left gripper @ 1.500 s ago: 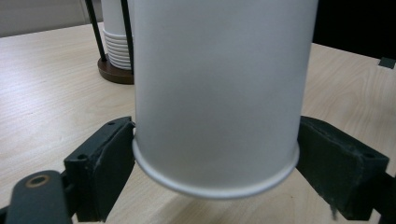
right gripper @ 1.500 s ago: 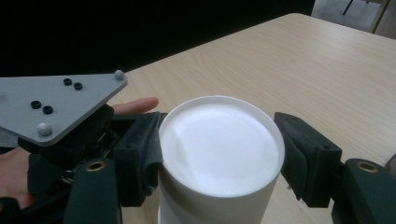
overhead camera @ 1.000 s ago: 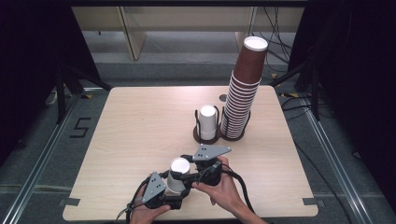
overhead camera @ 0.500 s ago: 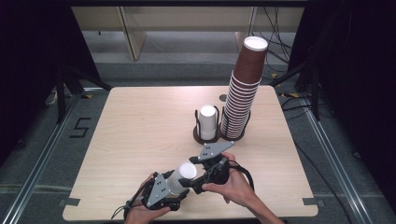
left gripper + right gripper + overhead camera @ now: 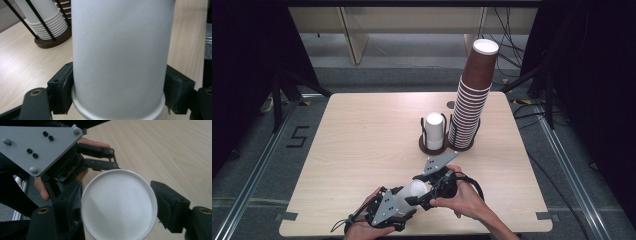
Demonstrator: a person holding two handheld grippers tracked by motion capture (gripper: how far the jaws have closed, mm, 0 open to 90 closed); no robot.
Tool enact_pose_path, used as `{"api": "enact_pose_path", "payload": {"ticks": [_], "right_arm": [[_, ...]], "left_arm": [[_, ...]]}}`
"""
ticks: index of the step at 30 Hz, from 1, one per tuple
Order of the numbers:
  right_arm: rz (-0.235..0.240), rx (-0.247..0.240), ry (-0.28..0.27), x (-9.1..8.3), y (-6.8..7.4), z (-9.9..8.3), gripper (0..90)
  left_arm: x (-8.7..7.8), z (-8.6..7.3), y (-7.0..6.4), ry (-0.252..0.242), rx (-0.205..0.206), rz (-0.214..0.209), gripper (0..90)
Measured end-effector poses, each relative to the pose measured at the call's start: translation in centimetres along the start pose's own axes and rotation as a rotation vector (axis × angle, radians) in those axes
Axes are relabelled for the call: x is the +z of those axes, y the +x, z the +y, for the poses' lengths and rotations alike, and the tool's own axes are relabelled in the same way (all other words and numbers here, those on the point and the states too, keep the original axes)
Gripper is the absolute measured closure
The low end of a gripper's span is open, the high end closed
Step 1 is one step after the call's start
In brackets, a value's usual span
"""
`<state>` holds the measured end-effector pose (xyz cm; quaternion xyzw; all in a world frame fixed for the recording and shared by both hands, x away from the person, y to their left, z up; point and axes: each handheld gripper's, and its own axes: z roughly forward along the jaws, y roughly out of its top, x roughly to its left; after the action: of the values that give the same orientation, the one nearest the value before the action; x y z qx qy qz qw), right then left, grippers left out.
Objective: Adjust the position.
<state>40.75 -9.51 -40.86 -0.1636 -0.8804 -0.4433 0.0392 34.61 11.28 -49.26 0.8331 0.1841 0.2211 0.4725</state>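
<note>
White cup (image 5: 414,192) sits low over the near edge of the table (image 5: 362,135), lying sideways between my two tools. My left gripper (image 5: 118,96) is clamped on its wall, both pads pressed against it. My right gripper (image 5: 117,210) brackets the cup's round end; one pad stands just clear, the other I can't tell. Behind, the brown cup stack (image 5: 472,100) towers beside a short white stack (image 5: 433,131).

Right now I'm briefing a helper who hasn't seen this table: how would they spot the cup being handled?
Start at the tall brown cup stack at the table's far right, then come to the near edge where the two hands meet. There the white paper cup lies on its side, clamped in the left tongs with the right tongs at its base; every other cup stands in a holder.
</note>
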Motion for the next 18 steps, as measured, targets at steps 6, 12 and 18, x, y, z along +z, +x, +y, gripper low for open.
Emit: {"api": "enact_pose_path", "payload": {"ticks": [6,12,18], "right_arm": [[0.004,0.032,-0.026,-0.5,-0.2,0.1,33.9],[0.009,0.111,-0.141,-2.1,-1.1,0.1,34.4],[0.055,0.117,-0.175,-2.2,-1.4,0.0,34.4]], "left_arm": [[0.0,-0.5,0.5,-0.099,-0.065,-0.015,14.8],[-0.5,-1.1,1.4,-0.263,-0.148,0.020,14.1],[-0.8,-0.8,1.1,-0.308,-0.134,0.018,14.2]]}}
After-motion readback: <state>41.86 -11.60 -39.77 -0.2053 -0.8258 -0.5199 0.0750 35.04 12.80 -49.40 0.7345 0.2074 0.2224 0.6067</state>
